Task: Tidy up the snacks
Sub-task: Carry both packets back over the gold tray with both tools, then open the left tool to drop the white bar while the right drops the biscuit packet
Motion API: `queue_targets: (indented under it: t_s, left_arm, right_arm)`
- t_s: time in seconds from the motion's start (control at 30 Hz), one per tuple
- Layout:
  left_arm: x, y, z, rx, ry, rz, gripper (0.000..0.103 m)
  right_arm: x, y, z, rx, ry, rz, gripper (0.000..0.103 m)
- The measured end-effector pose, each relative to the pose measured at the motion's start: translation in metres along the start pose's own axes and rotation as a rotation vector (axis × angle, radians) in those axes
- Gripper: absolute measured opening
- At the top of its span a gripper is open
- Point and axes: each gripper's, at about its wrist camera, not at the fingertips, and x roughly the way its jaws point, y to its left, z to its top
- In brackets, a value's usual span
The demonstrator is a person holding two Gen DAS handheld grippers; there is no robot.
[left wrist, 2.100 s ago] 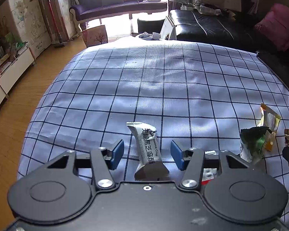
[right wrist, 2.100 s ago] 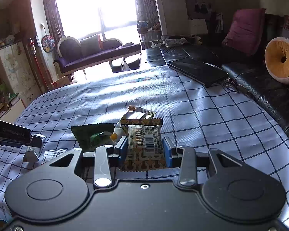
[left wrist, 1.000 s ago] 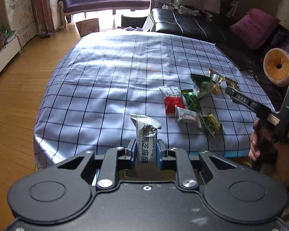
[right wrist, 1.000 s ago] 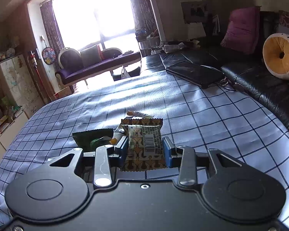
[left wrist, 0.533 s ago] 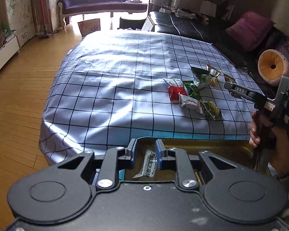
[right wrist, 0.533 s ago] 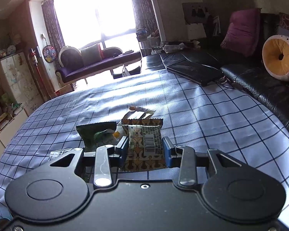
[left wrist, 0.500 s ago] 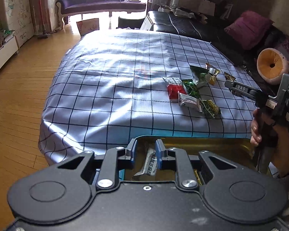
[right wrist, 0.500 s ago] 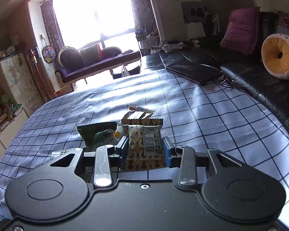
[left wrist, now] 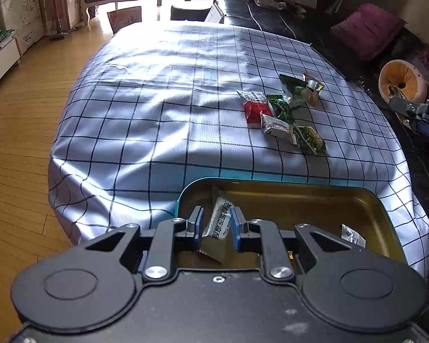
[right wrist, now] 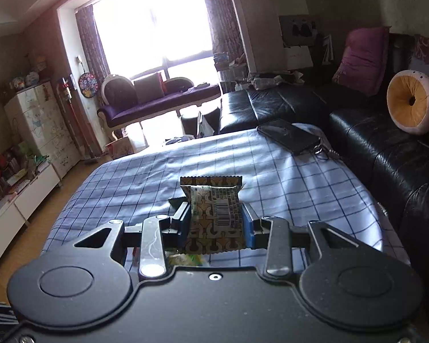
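Observation:
My left gripper (left wrist: 216,224) is shut on a white sesame crisp packet (left wrist: 220,220), whose lower end hangs inside a teal tin (left wrist: 271,181) with a gold interior at the table's near edge. Another small packet (left wrist: 353,235) lies in the tin at the right. Several snack packets remain on the checked cloth: a red-and-white one (left wrist: 254,105), a white one (left wrist: 277,127) and green ones (left wrist: 310,140). My right gripper (right wrist: 216,220) is shut on a brown patterned packet (right wrist: 214,211) with a barcode, held above the table. It also shows at the right edge of the left wrist view.
The checked tablecloth (left wrist: 157,100) drapes over the table's front edge. A black sofa (right wrist: 386,154) with a round orange cushion (right wrist: 411,105) runs along the right. A dark flat device (right wrist: 289,137) lies on the far right corner. Wooden floor (left wrist: 20,143) is on the left.
My left gripper has carried the sesame packet off the table and down into the tin. My right gripper has risen with the brown packet, leaving the other snacks below it.

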Motion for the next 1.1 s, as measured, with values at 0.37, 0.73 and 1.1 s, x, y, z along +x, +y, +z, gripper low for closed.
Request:
queue_targets:
  t_s: [0.37,0.73,1.1]
  left_arm:
    - [0.012,-0.01,-0.009,0.037,0.057,0.002,0.02]
    - [0.013,-0.017,-0.014,0.059,0.054,0.027,0.026]
    - [0.013,-0.02,-0.016,0.076,0.052,0.035,0.034]
  right_arm:
    - [-0.018,0.003,-0.05,0.089,0.34,0.069,0.046]
    - [-0.034,0.022,-0.072,-0.066,0.34,0.053,0.048]
    - [-0.036,0.036,-0.08,-0.187,0.328,0.05,0.051]
